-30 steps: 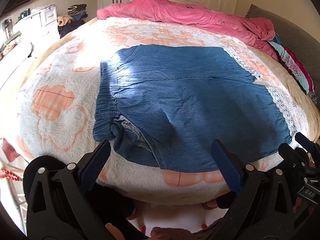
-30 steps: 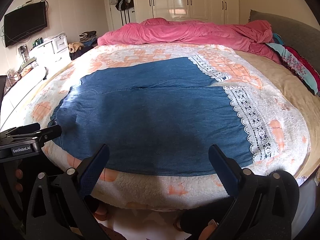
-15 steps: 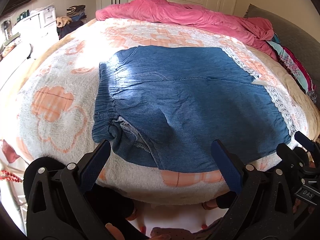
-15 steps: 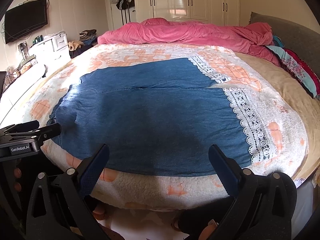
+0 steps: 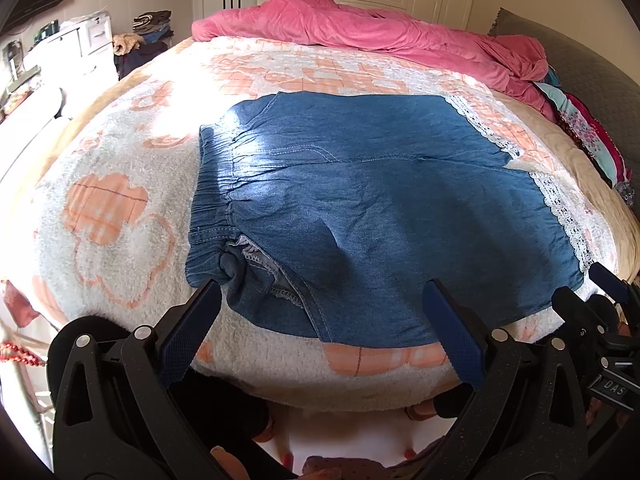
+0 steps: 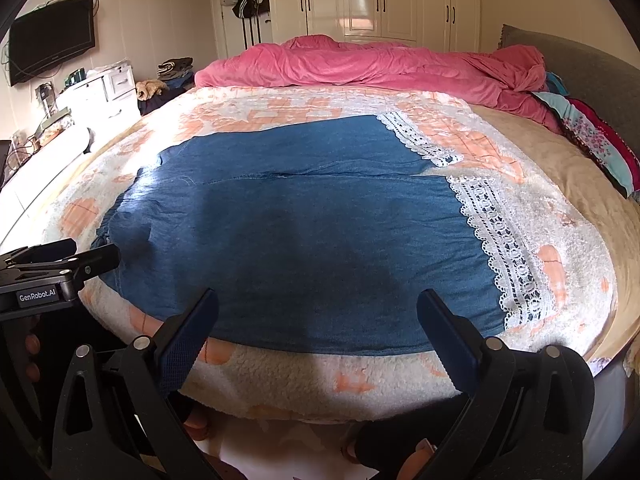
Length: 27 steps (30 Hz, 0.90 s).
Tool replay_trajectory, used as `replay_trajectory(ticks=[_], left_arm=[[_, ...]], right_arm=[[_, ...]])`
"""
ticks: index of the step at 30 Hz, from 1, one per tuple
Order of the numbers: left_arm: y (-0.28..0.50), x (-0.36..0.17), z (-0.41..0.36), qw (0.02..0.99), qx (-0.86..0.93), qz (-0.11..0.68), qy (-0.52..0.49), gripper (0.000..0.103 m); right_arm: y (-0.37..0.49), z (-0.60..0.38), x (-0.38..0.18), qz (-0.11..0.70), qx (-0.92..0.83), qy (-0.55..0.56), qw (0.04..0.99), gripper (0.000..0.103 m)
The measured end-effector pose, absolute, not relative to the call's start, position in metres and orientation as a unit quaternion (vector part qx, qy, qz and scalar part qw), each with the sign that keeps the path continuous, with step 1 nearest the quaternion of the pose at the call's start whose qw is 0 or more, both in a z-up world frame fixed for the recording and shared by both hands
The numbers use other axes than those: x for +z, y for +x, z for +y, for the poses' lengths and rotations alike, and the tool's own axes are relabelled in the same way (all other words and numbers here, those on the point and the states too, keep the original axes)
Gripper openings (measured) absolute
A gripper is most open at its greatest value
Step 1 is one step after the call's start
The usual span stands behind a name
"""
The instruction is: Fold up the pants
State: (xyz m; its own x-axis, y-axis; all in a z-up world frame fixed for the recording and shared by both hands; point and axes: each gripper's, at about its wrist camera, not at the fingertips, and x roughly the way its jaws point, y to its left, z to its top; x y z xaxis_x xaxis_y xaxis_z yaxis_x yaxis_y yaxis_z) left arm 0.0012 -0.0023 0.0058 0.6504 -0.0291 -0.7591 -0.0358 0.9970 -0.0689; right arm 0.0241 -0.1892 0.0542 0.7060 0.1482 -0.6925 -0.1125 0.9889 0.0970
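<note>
Pants [image 5: 372, 216] lie flat near the bed's [image 5: 120, 208] front edge, waistband toward its left edge, lace hems right. Left gripper [image 5: 320, 320] & right gripper [image 6: 316, 320] both spread wide, holding nothing, hovering just off that edge. Risk: the rumpled waist corner w/ pocket lining poking out may get pinched single-layer, so the fold goes crooked; the fuzzy blanket [image 6: 280, 380] could get nipped too.

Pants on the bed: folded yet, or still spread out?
Spread out. The pants lie flat on the blanket, both lace-hemmed legs side by side; only the waistband corner is rumpled.
</note>
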Motion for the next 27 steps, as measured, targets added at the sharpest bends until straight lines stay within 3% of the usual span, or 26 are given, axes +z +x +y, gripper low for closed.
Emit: replay_trajectory(ticks=[27], left_arm=[[0.015,-0.002,0.012,0.905,0.003,0.423,-0.051,0.094]], right_arm=[[0.048,-0.182,0.05,0.38,0.087,0.015,0.921,0.099]])
